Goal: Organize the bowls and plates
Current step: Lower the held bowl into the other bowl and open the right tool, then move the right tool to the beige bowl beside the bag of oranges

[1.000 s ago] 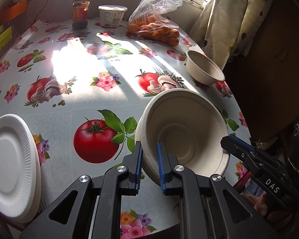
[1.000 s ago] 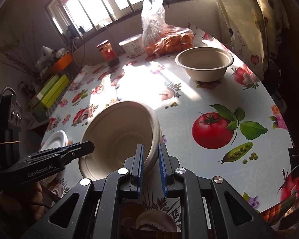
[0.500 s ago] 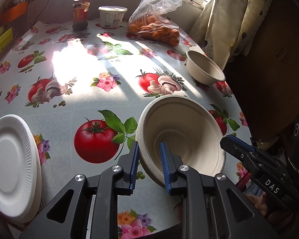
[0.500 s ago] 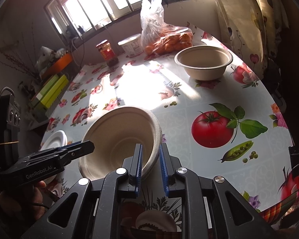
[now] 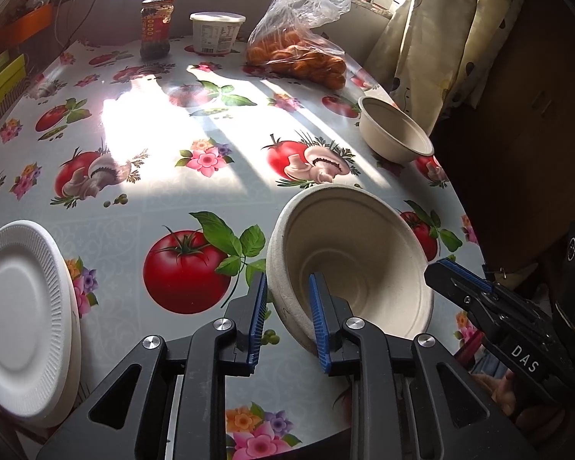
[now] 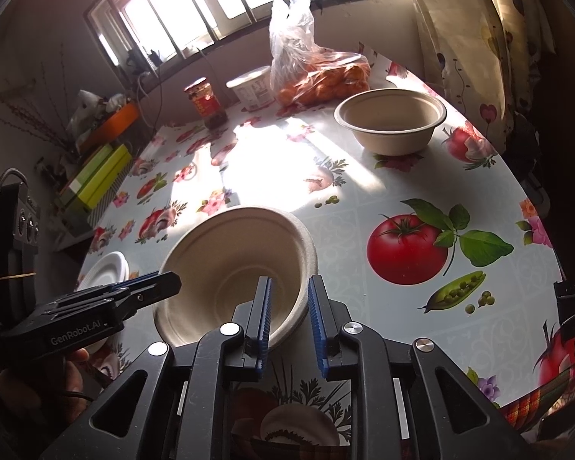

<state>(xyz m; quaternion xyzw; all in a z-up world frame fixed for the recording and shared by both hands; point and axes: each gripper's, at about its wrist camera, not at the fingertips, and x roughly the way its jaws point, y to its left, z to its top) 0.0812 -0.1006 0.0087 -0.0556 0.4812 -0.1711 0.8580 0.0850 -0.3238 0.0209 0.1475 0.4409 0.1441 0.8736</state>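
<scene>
A beige paper bowl (image 5: 349, 264) sits on the flowered tablecloth near the front edge; it also shows in the right wrist view (image 6: 234, 272). My left gripper (image 5: 287, 312) is open, its jaws straddling the bowl's left rim without pinching it. My right gripper (image 6: 287, 318) is open too, its jaws straddling the bowl's right rim. A second beige bowl (image 5: 395, 136) stands at the far right of the table (image 6: 391, 120). A stack of white foam plates (image 5: 23, 318) lies at the front left and is partly visible in the right wrist view (image 6: 105, 268).
At the back stand a red-labelled jar (image 5: 156, 27), a white tub (image 5: 216, 32) and a plastic bag of oranges (image 5: 299, 42). A curtain (image 5: 448, 30) hangs at the right. The table edge (image 5: 475, 230) curves close to the bowl. Green boxes (image 6: 96, 180) are beyond the left edge.
Both grippers have opened and released the bowl's rim. The bowl has dropped from tilted and held to resting flatter on the table.
</scene>
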